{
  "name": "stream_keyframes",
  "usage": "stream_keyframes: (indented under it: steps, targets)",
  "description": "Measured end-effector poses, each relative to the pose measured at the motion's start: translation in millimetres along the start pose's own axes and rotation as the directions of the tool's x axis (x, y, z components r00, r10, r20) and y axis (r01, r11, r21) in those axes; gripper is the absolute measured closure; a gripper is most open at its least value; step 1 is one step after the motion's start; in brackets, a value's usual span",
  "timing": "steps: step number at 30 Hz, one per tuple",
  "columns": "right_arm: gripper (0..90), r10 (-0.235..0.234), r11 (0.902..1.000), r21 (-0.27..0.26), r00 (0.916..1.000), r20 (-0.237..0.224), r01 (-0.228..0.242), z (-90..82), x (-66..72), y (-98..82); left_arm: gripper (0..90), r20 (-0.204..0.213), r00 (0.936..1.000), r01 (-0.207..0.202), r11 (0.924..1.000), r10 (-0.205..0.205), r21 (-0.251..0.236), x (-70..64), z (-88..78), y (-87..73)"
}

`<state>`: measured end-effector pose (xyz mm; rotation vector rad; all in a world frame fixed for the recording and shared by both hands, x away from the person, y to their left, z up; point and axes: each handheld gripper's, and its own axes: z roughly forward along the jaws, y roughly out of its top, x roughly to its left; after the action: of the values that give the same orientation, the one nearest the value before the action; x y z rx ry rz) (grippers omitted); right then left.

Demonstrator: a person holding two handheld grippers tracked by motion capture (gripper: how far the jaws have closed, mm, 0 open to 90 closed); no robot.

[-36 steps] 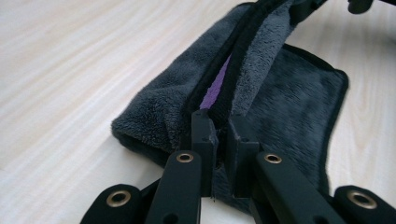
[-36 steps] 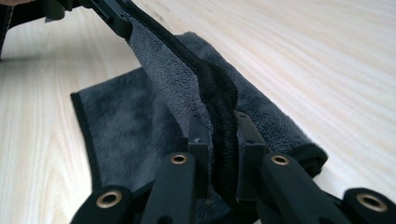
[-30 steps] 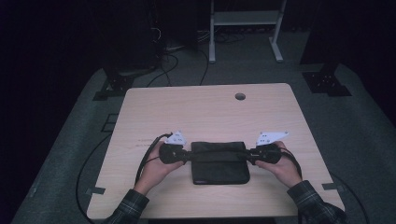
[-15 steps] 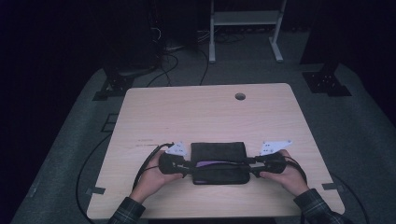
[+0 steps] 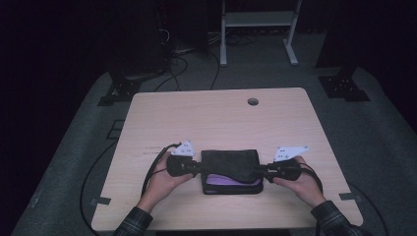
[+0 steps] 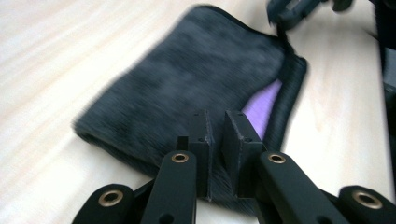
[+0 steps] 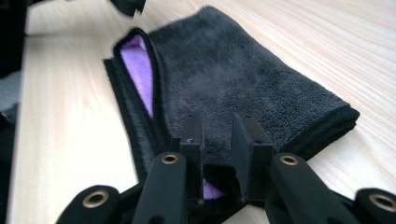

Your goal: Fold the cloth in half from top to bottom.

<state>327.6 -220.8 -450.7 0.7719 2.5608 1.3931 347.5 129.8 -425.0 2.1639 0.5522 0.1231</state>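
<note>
Both tools' jaws have just closed onto the dark towel; tool views reveal its purple lining.

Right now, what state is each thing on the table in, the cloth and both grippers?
Cloth: folded, lying flat on the table, its top layer raised at the near edge, showing purple inside.
Left gripper: just been closing, pinching the cloth's edge.
Right gripper: just been closing, pinching the opposite edge.

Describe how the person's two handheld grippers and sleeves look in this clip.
Both the left gripper and right gripper are black, each topped by a pale grey three-cornered plate and trailing a black cable. Their jaw arms carry brass-coloured pivot rings and square black pads. The sleeves are dark plaid.
</note>
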Motion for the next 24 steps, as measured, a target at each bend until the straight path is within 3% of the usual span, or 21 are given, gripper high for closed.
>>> stream_keyframes:
  steps: [3, 6, 10, 12, 19, 24]
  targets:
    - [75.6, -0.01, 0.9999, 0.009, 0.9999, 0.011, 0.01, 6.8, -1.9, 3.8, 81.7, -0.001, 1.0, 0.01, 0.9997, -0.01, 0.023, 2.5, 10.5, 0.1]
    - [76.0, -0.027, 0.9984, 0.049, 0.9996, 0.013, 0.026, 14.4, -1.3, 2.3, 81.5, 0.031, 0.9995, 0.004, 0.9974, -0.006, 0.072, -3.1, 22.4, -7.4]
    - [76.4, -0.046, 0.9951, 0.088, 0.9989, -0.001, 0.046, 17.2, 4.2, -4.1, 81.3, 0.076, 0.9969, 0.008, 0.994, -0.016, 0.109, -13.1, 24.7, -17.9]
    - [76.9, -0.049, 0.9943, 0.094, 0.9988, -0.004, 0.049, 15.7, 7.1, -7.0, 81.3, 0.077, 0.997, 0.0, 0.9908, -0.01, 0.135, -18.0, 24.6, -24.4]
    - [78.8, -0.074, 0.9904, 0.117, 0.9972, 0.01, 0.073, 14.0, 15.3, -16.4, 79.9, 0.068, 0.9976, 0.001, 0.9915, -0.01, 0.13, -24.1, 22.3, -31.3]
    - [65.6, -0.065, 0.9946, 0.083, 0.9973, 0.034, 0.062, 5.9, 12.4, -14.3, 69.5, 0.069, 0.9971, 0.025, 0.9957, -0.031, 0.09, -23.9, 10.6, -29.9]
